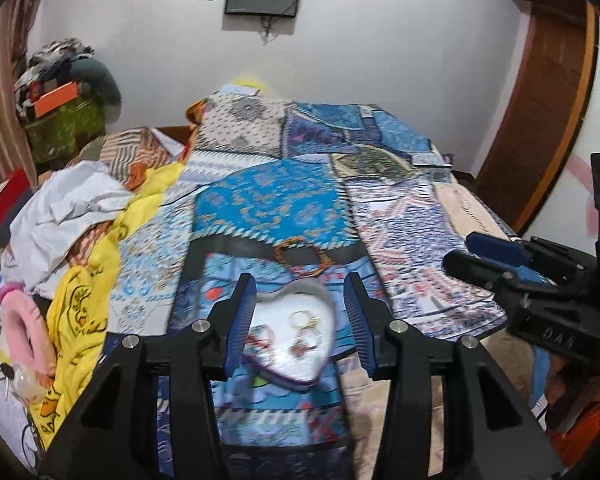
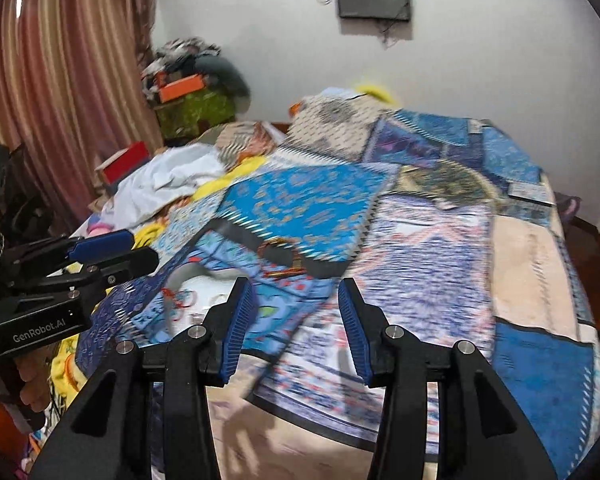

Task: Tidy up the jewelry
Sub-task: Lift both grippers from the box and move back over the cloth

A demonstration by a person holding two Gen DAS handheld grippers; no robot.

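**Step in hand: approach to loose bangles**

Bangles lie on the patterned bedspread, just beyond the heart-shaped tray holding earrings. Left gripper and right gripper are spread, empty. Next, 1 bangle is likely to be grasped.

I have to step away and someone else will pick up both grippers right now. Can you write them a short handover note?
Left gripper: open, empty, poised over the white heart-shaped dish.
Right gripper: open, empty, above the patterned bedspread, right of the dish.
Jewelry: gold hoop earrings and a small reddish piece lie in the dish. Orange-brown bangles lie on the bedspread just beyond it.
Done: some pieces already in the dish.
Left: probably the bangles; nothing is held. The views are blurred, so check for small pieces.
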